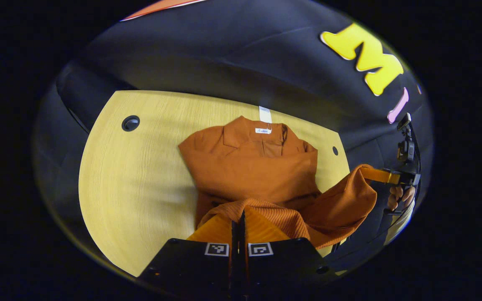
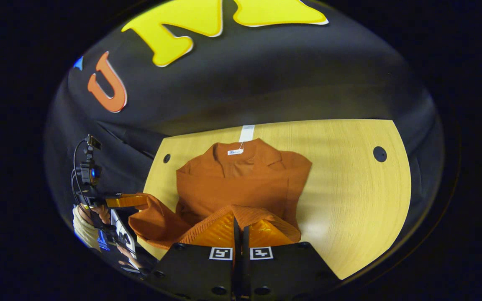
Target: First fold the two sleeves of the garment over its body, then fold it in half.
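An orange garment point(image 1: 253, 167) lies collar-away on the wooden table point(image 1: 140, 175), its sleeves folded in over the body. My left gripper point(image 1: 237, 223) is shut on the ribbed bottom hem point(image 1: 266, 207), which is lifted off the table. My right gripper point(image 1: 377, 174) shows at the far right, held by a hand point(image 1: 400, 196) and pinching the hem's other corner. In the right gripper view the garment point(image 2: 241, 184) lies ahead and the right gripper point(image 2: 238, 228) is shut on the raised hem point(image 2: 249, 213). The left gripper point(image 2: 128, 200) grips the hem at the left.
The table has round cable holes point(image 1: 130, 123) point(image 2: 379, 154) near its far corners and a white tape strip point(image 2: 247, 133) at the back edge behind the collar. Bare tabletop point(image 2: 349, 188) lies on both sides of the garment. The black cloth wall point(image 1: 245, 54) stands close behind.
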`<state>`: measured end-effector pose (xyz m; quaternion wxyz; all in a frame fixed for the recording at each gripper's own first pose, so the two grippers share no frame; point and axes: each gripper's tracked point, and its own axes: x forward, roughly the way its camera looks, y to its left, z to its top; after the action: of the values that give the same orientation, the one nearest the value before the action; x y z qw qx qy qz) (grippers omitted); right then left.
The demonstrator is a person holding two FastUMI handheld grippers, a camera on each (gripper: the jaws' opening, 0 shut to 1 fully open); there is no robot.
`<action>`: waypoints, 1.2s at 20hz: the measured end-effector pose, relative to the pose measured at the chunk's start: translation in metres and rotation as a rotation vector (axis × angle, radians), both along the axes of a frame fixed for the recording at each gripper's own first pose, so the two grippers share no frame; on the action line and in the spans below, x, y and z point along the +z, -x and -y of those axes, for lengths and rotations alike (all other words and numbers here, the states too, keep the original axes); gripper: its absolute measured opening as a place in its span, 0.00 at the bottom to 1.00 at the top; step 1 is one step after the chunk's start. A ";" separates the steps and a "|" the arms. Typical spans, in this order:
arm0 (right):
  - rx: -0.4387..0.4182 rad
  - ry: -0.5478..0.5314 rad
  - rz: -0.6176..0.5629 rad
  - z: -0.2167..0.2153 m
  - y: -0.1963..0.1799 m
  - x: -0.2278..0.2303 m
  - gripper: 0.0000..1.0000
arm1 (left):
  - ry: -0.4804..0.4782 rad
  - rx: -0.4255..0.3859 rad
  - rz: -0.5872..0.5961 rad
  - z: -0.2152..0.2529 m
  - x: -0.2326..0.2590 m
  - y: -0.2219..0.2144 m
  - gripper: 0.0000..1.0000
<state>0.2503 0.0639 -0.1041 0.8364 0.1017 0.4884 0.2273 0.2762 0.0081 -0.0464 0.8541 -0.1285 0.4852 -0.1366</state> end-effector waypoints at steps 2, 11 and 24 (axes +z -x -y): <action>-0.031 0.000 0.006 -0.002 -0.033 -0.009 0.01 | -0.052 -0.005 0.033 -0.008 -0.006 -0.038 0.03; -0.259 -0.027 -0.131 0.010 -0.138 -0.128 0.02 | -0.019 0.054 0.001 -0.006 -0.097 -0.128 0.02; -0.464 -0.380 -0.269 -0.011 -0.150 -0.117 0.28 | 0.185 0.012 0.024 0.016 -0.099 -0.135 0.05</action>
<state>0.4005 0.0747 -0.2213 0.7600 0.3935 0.5071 0.1024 0.4109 -0.0078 -0.1450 0.8451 -0.2080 0.4595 -0.1771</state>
